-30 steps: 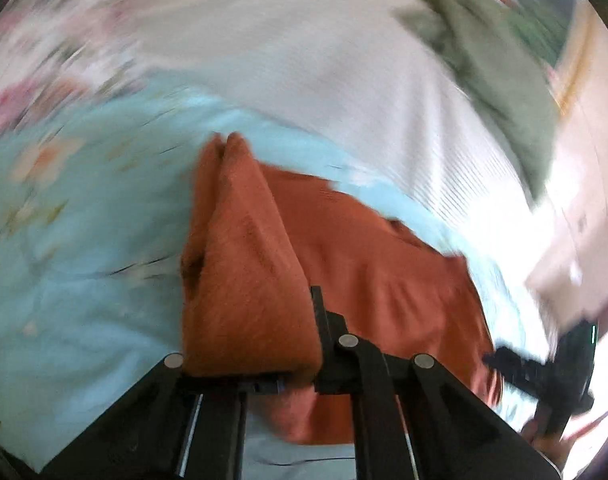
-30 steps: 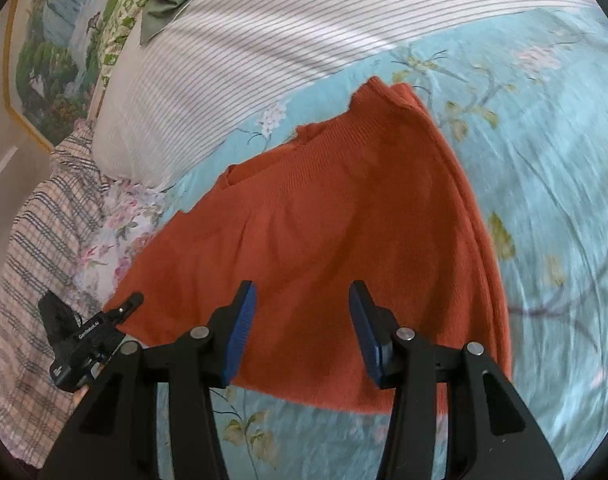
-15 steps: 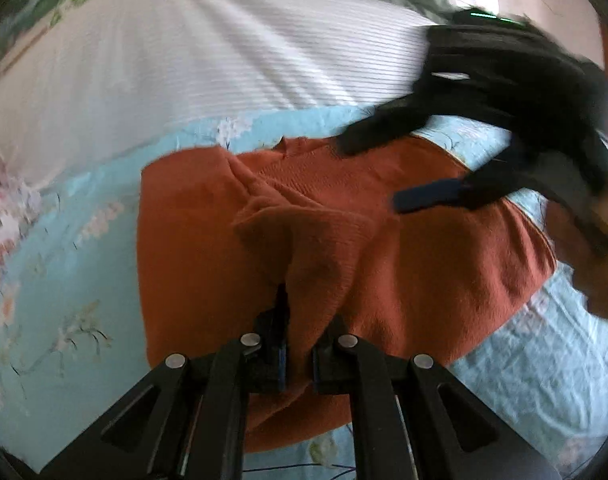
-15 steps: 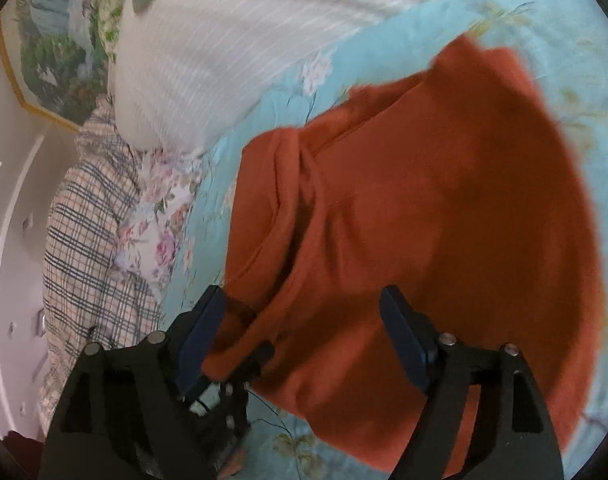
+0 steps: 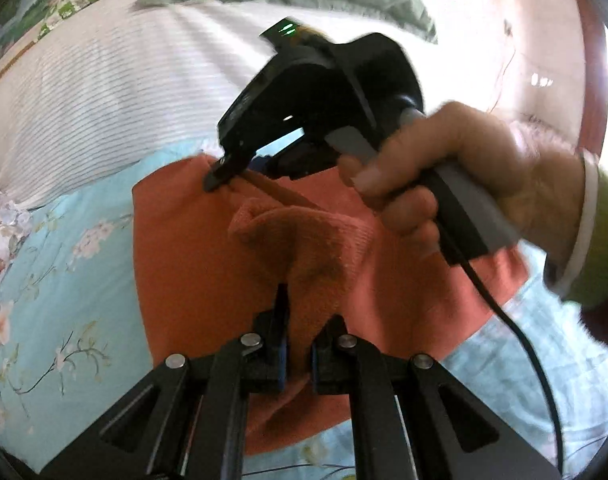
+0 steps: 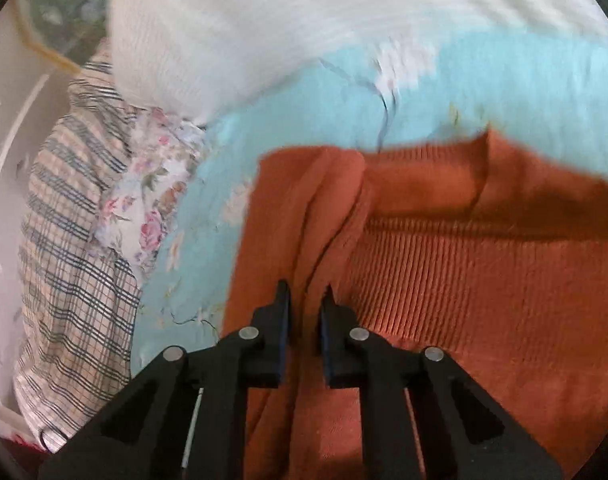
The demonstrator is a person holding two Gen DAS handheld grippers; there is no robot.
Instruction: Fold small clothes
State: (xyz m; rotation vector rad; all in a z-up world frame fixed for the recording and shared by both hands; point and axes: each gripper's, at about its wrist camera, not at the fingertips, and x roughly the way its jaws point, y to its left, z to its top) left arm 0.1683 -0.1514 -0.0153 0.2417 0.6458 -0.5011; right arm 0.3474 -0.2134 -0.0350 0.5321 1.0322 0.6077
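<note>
Now both claws angle down: left claw (image 5: 297, 354) clamped on orange sweater (image 5: 191, 264), right claw (image 6: 305, 320) just closed, prob. pinching its bunched edge.

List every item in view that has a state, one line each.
Orange knit sweater: partly folded on the bed, pinched at two spots.
Left gripper: shut on a bunched fold of the sweater.
Right gripper: jaws just closed, shut on the sweater's folded edge.
Striped pillow: lying beyond the sweater.
Floral bedsheet: spread under the sweater.
</note>
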